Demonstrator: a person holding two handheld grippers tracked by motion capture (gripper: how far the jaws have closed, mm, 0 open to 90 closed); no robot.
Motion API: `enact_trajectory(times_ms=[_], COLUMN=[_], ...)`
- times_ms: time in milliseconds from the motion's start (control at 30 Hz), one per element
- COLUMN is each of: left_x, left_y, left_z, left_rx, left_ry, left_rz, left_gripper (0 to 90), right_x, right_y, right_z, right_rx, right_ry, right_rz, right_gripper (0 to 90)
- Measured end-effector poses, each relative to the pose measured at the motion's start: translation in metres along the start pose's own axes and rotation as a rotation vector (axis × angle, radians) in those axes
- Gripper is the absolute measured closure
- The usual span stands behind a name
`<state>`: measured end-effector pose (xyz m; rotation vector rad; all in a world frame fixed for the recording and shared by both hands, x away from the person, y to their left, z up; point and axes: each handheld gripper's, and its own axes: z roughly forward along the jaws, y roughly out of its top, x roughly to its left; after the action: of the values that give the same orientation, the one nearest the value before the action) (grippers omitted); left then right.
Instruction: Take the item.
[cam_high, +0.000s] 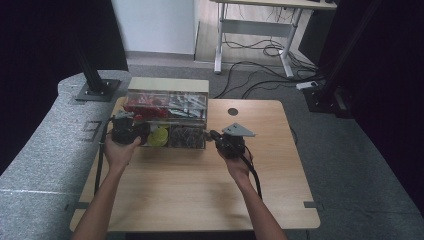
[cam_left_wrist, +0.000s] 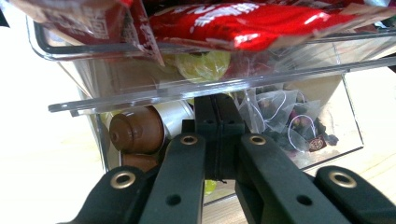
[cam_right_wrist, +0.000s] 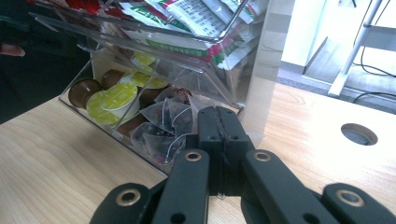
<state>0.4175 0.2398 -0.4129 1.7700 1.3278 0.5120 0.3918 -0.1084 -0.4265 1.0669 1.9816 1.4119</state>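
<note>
With both grippers — left (cam_left_wrist: 217, 140) and right (cam_right_wrist: 218, 149) — pressed jaws-together and holding nothing against the front of the clear organizer (cam_high: 167, 120) at the table's (cam_high: 200, 200) far edge, nothing looks moved yet — the capsules (cam_right_wrist: 109, 100) and tea bags (cam_right_wrist: 163, 123) lie in the lower tray.

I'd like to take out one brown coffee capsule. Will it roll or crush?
The coffee capsule looks rigid and small, so probably light and unlikely to crush. Its round tapered body lies sideways in the clear drawer, so it may roll in a curve.
</note>
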Motion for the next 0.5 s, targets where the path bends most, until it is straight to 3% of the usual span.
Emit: enact_trajectory(times_ms=[500], left_x=[0.000], left_y=[0.000], left_z=[0.001], left_rx=[0.007], left_ry=[-0.002], left_rz=[0.003], left_gripper=[90.0], right_x=[-0.013], right_y=[0.000], right_z=[-0.008], right_rx=[0.000], right_ry=[-0.030], right_rz=[0.007], right_gripper=[88.7])
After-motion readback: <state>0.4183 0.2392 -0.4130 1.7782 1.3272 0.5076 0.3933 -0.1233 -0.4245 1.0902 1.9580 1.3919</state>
